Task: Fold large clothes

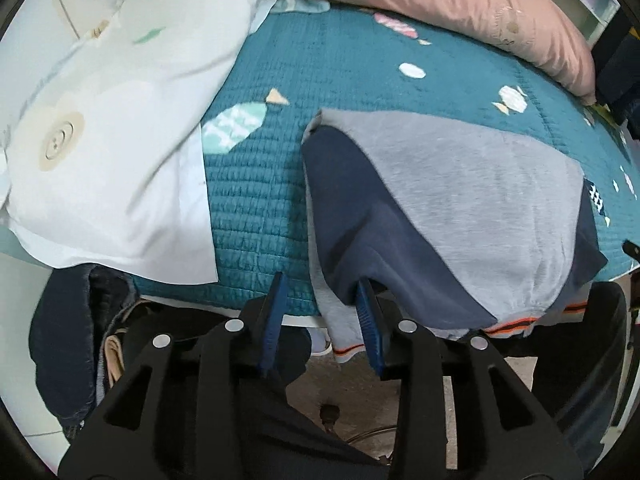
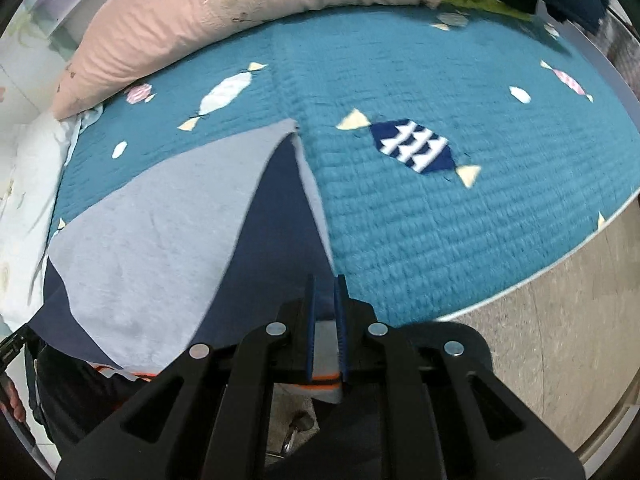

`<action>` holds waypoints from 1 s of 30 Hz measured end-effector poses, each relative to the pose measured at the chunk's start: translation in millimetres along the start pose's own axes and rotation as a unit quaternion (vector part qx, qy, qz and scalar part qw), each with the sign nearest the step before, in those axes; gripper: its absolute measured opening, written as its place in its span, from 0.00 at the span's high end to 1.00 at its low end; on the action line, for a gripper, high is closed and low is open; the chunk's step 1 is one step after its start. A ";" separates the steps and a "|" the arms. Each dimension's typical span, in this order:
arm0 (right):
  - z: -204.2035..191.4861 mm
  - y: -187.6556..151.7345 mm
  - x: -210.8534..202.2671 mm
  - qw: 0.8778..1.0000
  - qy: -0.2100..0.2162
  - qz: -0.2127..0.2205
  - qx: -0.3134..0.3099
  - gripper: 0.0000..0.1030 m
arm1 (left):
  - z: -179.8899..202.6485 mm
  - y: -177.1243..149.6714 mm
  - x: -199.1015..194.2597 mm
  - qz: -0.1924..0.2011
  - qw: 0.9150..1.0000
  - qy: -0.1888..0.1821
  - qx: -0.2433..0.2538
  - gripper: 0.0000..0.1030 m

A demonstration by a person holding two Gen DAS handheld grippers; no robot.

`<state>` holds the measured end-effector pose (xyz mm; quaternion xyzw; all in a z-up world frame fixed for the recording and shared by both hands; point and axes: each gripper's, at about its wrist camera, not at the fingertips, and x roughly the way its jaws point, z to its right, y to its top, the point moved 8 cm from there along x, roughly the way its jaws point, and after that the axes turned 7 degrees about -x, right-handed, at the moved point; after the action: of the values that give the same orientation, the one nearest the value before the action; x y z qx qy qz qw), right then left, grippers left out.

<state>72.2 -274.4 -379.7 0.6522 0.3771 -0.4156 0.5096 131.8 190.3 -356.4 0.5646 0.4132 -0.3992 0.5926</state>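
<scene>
Right tongs (image 2: 325, 296) pinch the grey-navy garment's (image 2: 160, 240) hem.

I'm getting soft, even daylight in both views, no hard shadows on the teal quilt (image 1: 360, 80). Both fisheyes bow the bed edge and leave dark corners around the round frame. The white pillow (image 1: 112, 128) looks nearly blown out on my left view. Slight motion smear softens the pink pillow (image 2: 224, 8) and the far fabric; the gripper bodies stay crisp.
</scene>
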 end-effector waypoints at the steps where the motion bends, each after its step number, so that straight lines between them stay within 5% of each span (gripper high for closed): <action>1: -2.7 4.0 2.2 1.000 0.001 -0.002 -0.002 0.90 | 4.0 0.7 -2.6 0.003 1.000 0.001 0.002 0.65; 9: -38.5 6.1 36.4 0.999 0.011 -0.037 -0.033 0.90 | 28.6 7.6 -13.0 0.024 1.000 -0.015 0.013 0.65; 13: -42.4 -8.1 74.3 0.997 0.004 -0.078 -0.019 0.93 | 33.8 0.2 44.0 -0.034 0.999 -0.021 -0.008 0.65; 16: -37.7 -16.1 89.3 0.997 0.000 -0.070 -0.013 0.96 | 22.1 -24.3 105.2 -0.102 0.994 0.019 -0.026 0.67; 21: -24.3 -21.6 75.7 0.996 0.009 -0.086 0.016 1.00 | 20.4 -26.5 93.4 -0.087 0.996 0.032 -0.012 0.73; 25: -12.9 -29.8 70.5 0.995 0.004 -0.081 0.050 1.00 | 2.3 -34.9 95.2 -0.108 0.992 0.017 -0.062 0.80; 27: -6.0 -36.4 68.2 0.995 -0.037 -0.079 0.043 1.00 | -2.3 -39.7 102.3 -0.118 0.991 0.014 -0.069 0.81; 30: 4.1 -42.2 84.0 0.993 -0.008 -0.085 0.077 1.00 | -7.6 -39.6 113.8 -0.130 0.987 -0.005 -0.095 0.80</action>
<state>64.0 -264.4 -472.9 0.6515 0.3946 -0.4903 0.4236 133.0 195.4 -477.0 0.4452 0.5161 -0.4345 0.5887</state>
